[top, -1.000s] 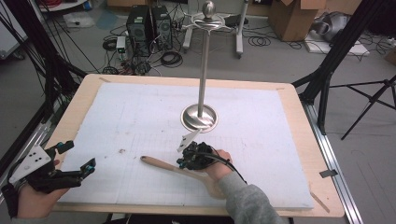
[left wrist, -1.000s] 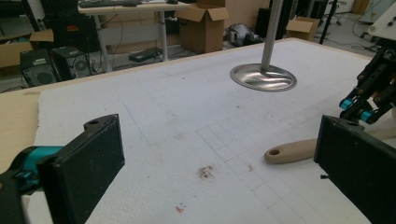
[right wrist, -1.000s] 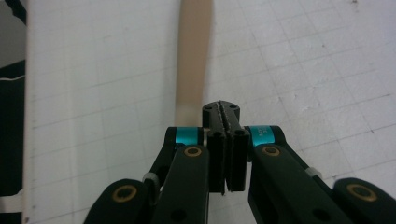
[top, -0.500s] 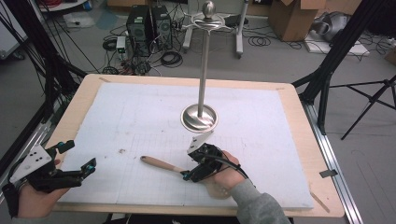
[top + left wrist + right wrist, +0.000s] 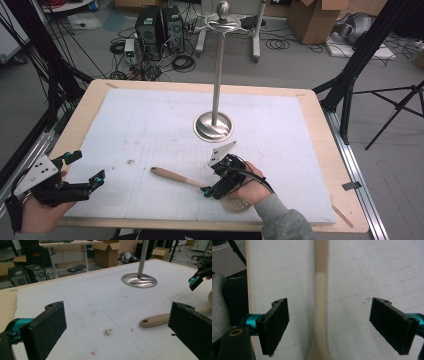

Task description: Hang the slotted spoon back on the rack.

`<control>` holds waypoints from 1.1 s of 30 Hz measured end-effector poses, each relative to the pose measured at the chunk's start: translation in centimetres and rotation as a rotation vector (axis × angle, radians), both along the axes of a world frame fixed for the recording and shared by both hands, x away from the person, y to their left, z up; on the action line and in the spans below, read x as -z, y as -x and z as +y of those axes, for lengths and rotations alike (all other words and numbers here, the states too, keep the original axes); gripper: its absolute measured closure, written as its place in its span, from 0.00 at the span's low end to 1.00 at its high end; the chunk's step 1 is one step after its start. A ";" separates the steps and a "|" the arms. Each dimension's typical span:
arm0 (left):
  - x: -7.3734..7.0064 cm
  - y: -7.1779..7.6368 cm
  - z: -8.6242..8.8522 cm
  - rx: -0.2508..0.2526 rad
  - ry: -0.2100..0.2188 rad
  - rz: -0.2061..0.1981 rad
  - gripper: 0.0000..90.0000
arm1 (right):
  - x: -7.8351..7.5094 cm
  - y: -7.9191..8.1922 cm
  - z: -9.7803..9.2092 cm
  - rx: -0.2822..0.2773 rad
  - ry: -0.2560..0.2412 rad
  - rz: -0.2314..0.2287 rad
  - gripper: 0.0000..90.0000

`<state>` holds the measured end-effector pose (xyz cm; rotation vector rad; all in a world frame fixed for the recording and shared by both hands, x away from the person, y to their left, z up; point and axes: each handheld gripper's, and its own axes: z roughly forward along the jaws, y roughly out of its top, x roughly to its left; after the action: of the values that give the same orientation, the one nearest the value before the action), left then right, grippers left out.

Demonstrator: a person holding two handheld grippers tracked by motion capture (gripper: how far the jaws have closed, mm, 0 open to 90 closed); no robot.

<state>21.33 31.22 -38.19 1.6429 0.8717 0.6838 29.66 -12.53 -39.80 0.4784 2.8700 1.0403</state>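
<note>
The surface [image 5: 150,115] carries a white gridded sheet. A steel stand [image 5: 215,90] rises just past its centre, toward 12 o'clock, its round base resting on the sheet.

A spatula [image 5: 177,176] lies flat on the sheet at about 6 o'clock from the stand. Its wooden handle points toward 9 o'clock; its pale head lies under the right hand.

Right tongs [image 5: 212,189]: spread, positioned over the spatula at the junction of handle and pale neck. In the right gripper view the shaft [image 5: 320,302] runs up the middle of the gap, with both pads apart from it (no contact yet).

Left tongs [image 5: 97,177]: spread, holding nothing, near the 8 o'clock corner of the surface, well apart from the spatula.

Progress, as judged: the approach is complete and the tongs are aligned. The grasp is not yet made. Closing on the shaft, lifting, and any placement (possibly on the stand) remain.
</note>
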 end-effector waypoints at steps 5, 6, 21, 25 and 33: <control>0.0 0.1 0.0 0.000 0.005 -0.003 0.02 | 0.2 0.2 0.2 -0.032 0.023 -0.005 0.17; 0.0 0.0 0.1 0.000 0.004 0.000 0.02 | 0.2 0.1 0.2 -0.032 0.030 -0.008 0.17; 0.1 0.0 0.0 0.004 0.001 0.007 0.02 | 1.3 0.0 1.0 -0.060 0.130 0.033 0.19; 0.2 0.0 0.1 0.005 0.002 0.012 0.02 | 1.5 -0.1 1.2 -0.063 0.157 0.052 0.26; -0.3 0.3 0.2 0.019 0.032 0.000 0.02 | 1.9 -0.2 1.6 -0.070 0.199 0.067 0.36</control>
<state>21.02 31.38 -37.86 1.6204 0.8618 0.6534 29.86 -10.98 -41.73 0.4081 3.0270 0.7487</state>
